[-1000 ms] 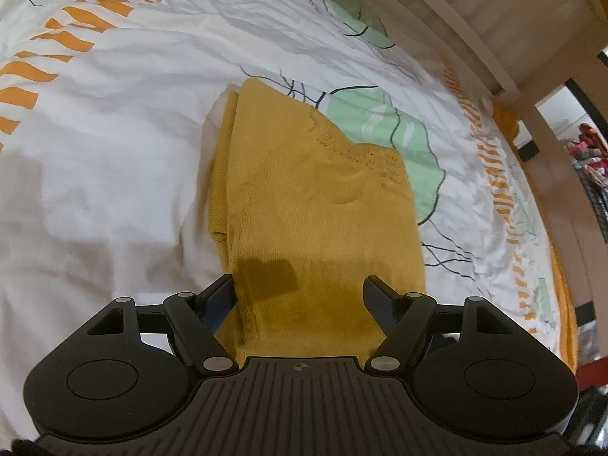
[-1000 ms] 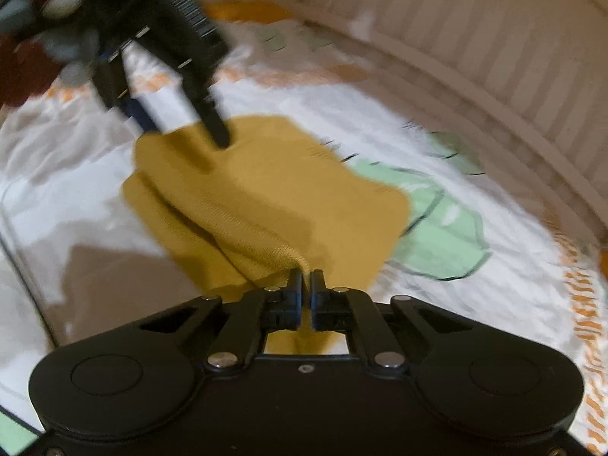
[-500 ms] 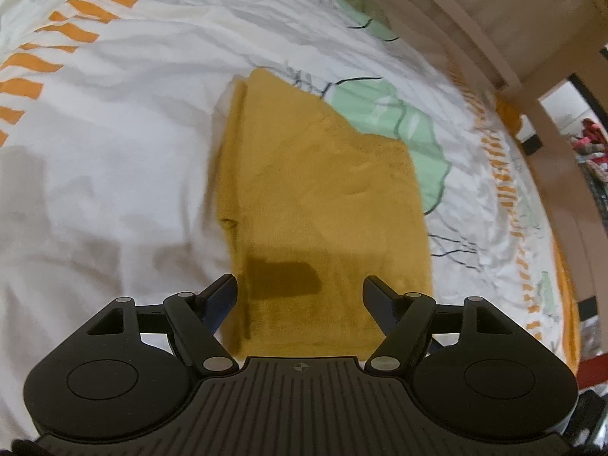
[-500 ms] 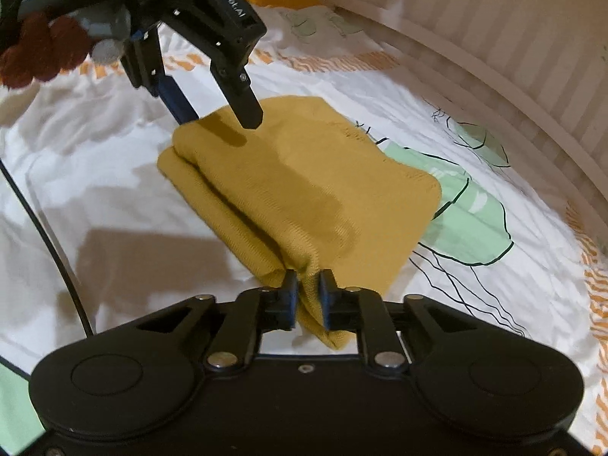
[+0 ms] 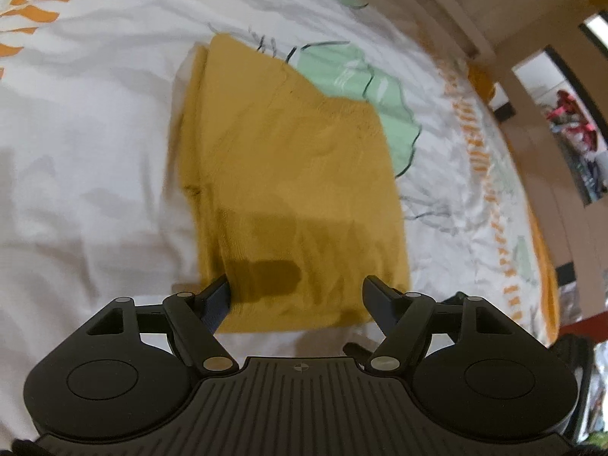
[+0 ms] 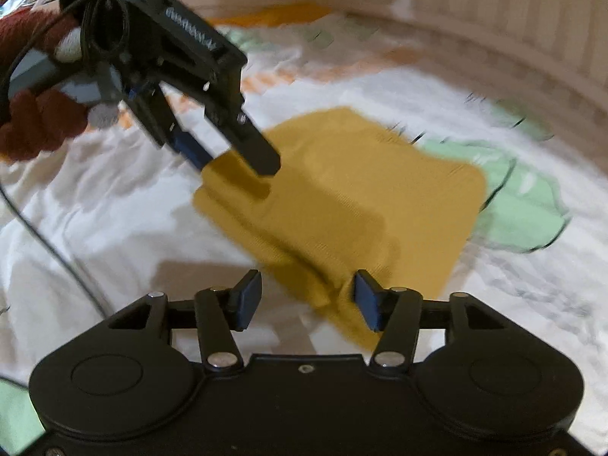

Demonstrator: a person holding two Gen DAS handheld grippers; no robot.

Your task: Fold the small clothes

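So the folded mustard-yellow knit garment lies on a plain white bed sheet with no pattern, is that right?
Not quite. The folded mustard-yellow knit garment does lie on a bed sheet, but the sheet is not plain: the left wrist view shows green leaf shapes and orange dashes printed on the white.

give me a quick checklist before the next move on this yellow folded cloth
1. Right gripper let go of yellow garment: ok, jaws opening, a corner between them, unpinched.
2. Left gripper free: ok, jaws wide, straddling the near edge.
3. Garment flat on bedsheet: ok.
4. Edges aligned: not ok, lower layers stick out along one side.
5. Fold finished: cannot tell.
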